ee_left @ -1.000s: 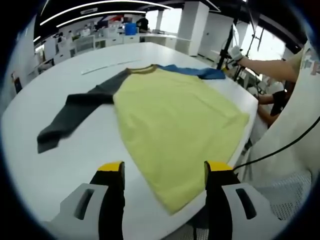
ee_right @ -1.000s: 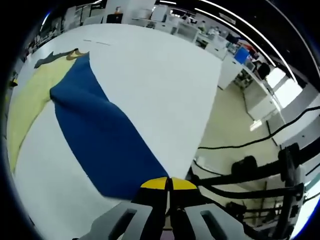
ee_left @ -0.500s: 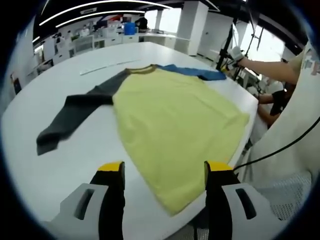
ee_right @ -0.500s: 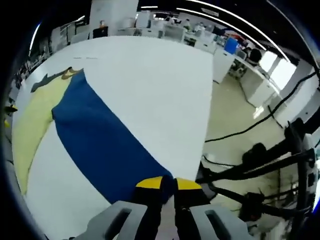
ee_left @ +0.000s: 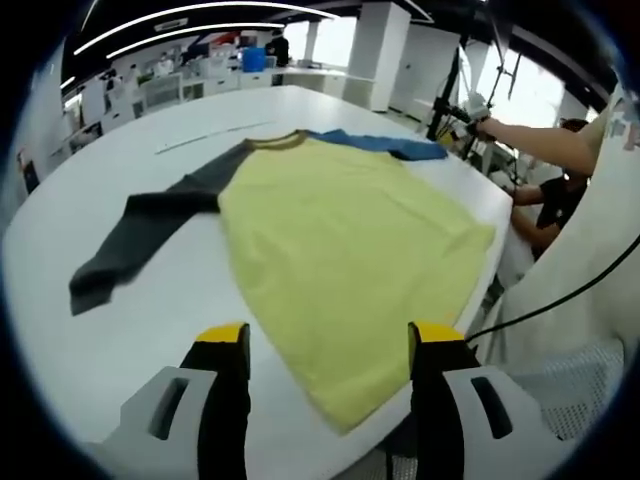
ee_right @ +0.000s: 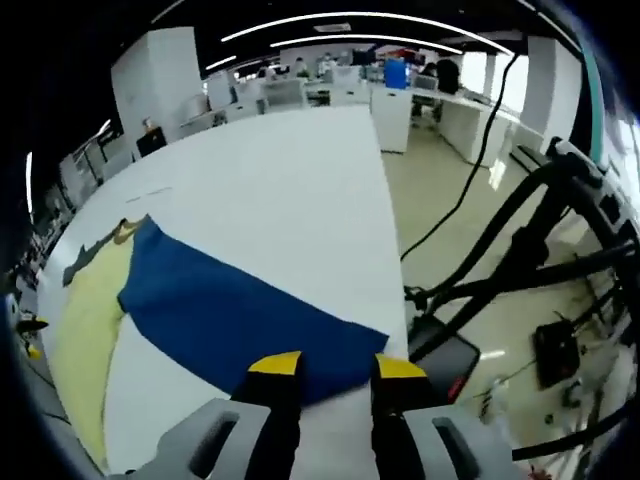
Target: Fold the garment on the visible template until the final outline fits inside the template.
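Left hand-held gripper (ee_left: 328, 345) jaws wide apart, right hand-held gripper (ee_right: 338, 368) jaws parted, empty

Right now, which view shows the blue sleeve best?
The right gripper view: the blue sleeve lies flat on the white table, shown from shoulder to cuff, just ahead of the open right tool. The left gripper view shows it as a thin far strip behind the yellow body.

An open-plan office (desk rows (ee_right: 330, 85), ceiling strip lights (ee_right: 340, 20)).
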Available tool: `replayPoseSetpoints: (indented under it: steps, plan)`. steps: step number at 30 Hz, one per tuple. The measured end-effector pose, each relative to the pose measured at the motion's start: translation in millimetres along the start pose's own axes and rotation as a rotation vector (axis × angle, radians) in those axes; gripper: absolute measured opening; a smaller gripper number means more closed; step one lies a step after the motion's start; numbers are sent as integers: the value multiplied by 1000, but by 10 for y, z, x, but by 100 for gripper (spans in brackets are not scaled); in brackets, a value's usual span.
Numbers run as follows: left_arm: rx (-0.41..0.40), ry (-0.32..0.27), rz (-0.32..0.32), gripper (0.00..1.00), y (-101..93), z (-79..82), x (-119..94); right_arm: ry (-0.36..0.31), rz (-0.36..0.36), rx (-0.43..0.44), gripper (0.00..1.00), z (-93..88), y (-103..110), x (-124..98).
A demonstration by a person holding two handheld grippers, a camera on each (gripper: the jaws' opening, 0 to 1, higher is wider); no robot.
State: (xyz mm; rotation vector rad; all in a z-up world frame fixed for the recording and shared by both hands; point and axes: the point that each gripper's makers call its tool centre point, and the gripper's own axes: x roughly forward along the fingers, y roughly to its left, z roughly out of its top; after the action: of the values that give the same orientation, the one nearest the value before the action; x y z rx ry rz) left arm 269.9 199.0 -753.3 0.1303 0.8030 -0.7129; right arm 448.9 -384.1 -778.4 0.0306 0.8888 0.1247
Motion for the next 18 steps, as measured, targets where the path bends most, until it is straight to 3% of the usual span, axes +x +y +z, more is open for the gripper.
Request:
replayPoseSetpoints:
  steps: [12, 18]
  plan:
    - [0, 1, -2, 61, 8, -34, -24, 29, -4, 65, 25, -206, 39, 26]
    - [-1, 1, -3, 61, 2, -40, -31, 56, -18, -19, 14, -238, 57, 10]
